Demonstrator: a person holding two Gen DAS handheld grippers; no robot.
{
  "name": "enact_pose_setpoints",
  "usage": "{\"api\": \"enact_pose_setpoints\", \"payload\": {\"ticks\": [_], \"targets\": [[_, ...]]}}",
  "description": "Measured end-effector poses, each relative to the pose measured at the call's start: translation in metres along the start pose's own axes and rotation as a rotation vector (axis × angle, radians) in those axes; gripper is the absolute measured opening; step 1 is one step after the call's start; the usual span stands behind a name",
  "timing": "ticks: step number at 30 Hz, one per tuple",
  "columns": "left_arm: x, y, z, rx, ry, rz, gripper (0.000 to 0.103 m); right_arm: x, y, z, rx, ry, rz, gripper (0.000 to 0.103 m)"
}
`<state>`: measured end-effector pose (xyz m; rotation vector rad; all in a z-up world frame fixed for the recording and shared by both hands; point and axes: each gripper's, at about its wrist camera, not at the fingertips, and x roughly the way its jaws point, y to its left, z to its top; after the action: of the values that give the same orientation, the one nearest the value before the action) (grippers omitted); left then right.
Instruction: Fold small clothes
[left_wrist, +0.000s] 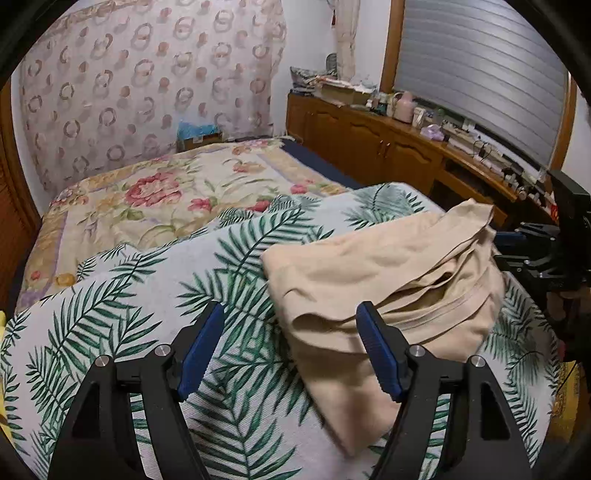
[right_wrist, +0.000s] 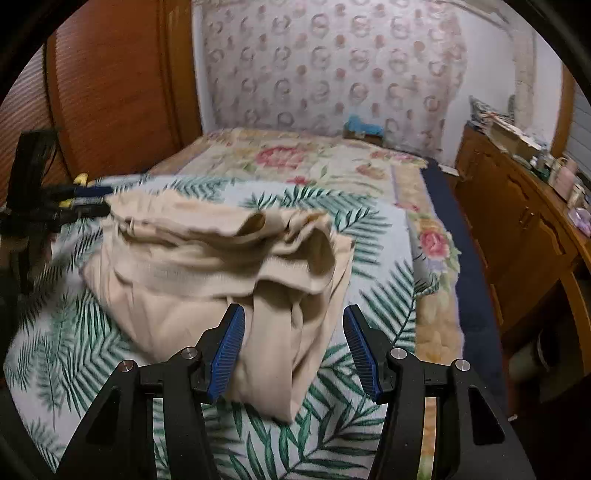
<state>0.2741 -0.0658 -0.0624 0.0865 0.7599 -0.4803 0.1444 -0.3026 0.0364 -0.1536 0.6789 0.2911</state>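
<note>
Bed (left_wrist: 155, 206): fills the middle of both views; a floral quilt covers the far part, a dark blue edge shows along its side.
Patterned cloth (left_wrist: 140, 74): hangs over the wall behind the bed, printed with rings and dots.
Palm-leaf cover (left_wrist: 155, 288): white with green fronds, spread over the near part of the bed, overlapping the floral quilt (right_wrist: 295, 158).
Cabinet (left_wrist: 369, 140): low wooden unit along the wall under a shuttered window, its top crowded with small items too small to tell apart.
Beige garment (left_wrist: 388, 266): lies bunched and partly folded on the palm-leaf cover, several layers and an elastic band showing; in the right wrist view (right_wrist: 207, 266) one narrow fold hangs toward the camera.
Left claw (left_wrist: 291, 347): jaws standing wide apart, blue pads clear of everything; the garment's near corner lies between them and under the right-hand pad, not pinched.
Right claw (right_wrist: 293, 347): jaws parted, holding nothing; the garment's hanging fold sits between the pads, just beside the left-hand one, with no squeeze visible.
Blur: the right wrist view is slightly smeared.
</note>
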Motion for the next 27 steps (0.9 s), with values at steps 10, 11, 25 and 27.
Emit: {"api": "enact_pose_setpoints", "payload": {"ticks": [10,11,25,27], "targets": [[0.007,0.023,-0.006,-0.053,0.028,0.043,0.075,0.023,-0.001,0.032,-0.021,-0.038,0.007,0.057],[0.006,0.024,-0.006,-0.056,0.026,0.044,0.075,0.027,-0.004,0.036,-0.018,-0.046,0.013,0.057],[-0.003,0.030,-0.005,-0.076,-0.019,0.055,0.075,0.057,-0.049,0.044,0.170,-0.001,0.037,0.006],[-0.001,0.029,-0.005,-0.069,-0.014,0.051,0.075,0.058,-0.049,0.039,0.183,0.021,0.022,0.006]]}}
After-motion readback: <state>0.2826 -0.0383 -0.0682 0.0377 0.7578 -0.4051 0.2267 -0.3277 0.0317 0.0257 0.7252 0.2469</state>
